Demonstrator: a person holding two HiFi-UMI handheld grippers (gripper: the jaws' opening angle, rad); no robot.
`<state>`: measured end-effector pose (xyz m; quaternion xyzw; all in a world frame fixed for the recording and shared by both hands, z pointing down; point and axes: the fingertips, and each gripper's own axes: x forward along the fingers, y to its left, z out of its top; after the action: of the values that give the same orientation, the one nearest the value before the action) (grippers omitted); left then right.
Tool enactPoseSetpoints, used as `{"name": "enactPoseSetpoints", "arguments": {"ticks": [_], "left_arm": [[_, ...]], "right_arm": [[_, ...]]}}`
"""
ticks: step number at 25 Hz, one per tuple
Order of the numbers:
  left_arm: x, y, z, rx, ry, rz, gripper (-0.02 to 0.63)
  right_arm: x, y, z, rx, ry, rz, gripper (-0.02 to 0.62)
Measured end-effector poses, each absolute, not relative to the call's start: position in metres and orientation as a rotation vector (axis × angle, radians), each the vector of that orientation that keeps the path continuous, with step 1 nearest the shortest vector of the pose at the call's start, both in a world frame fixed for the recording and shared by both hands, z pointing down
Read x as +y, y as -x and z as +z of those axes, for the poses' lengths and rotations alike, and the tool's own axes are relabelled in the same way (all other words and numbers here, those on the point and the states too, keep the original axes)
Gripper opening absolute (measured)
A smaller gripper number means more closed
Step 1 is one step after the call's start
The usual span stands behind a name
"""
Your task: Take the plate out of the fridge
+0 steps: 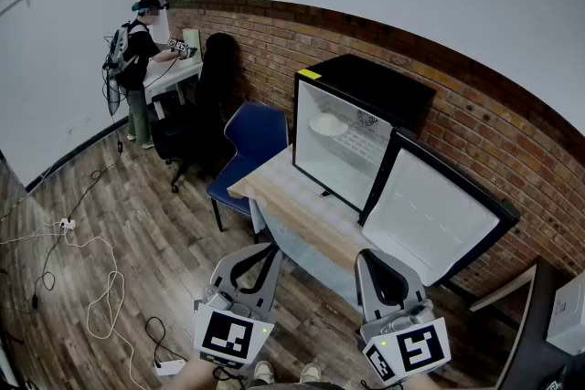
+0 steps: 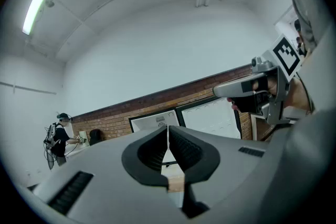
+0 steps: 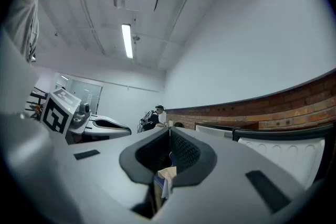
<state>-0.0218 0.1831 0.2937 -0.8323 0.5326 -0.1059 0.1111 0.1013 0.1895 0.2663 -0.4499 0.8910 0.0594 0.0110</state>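
A black mini fridge (image 1: 366,119) stands open on a wooden table (image 1: 292,205), its door (image 1: 439,215) swung out to the right. A white plate (image 1: 328,124) lies on the fridge's upper shelf. Both grippers are held low in front of the table, far from the fridge. My left gripper (image 1: 259,258) is shut with nothing in it, tips touching in the left gripper view (image 2: 168,131). My right gripper (image 1: 380,268) is also shut and empty, seen again in the right gripper view (image 3: 169,134). The fridge (image 2: 155,122) shows small past the left jaws.
A blue chair (image 1: 247,151) stands at the table's left end. A black office chair (image 1: 196,119) and a white desk (image 1: 174,73) with a person (image 1: 137,59) are at the far left. Cables (image 1: 82,269) lie on the wooden floor. A brick wall (image 1: 494,132) runs behind the fridge.
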Motion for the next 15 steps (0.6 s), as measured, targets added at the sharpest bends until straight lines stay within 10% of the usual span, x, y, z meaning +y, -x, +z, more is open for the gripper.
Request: {"name": "enactPoseSetpoints", "arguments": {"ticks": [15], "left_arm": [[0.173, 0.008, 0.294, 1.601, 2.428, -0.305, 0.023]], "right_arm": [[0.175, -0.116, 0.268, 2.777, 1.358, 0.150, 0.031]]}}
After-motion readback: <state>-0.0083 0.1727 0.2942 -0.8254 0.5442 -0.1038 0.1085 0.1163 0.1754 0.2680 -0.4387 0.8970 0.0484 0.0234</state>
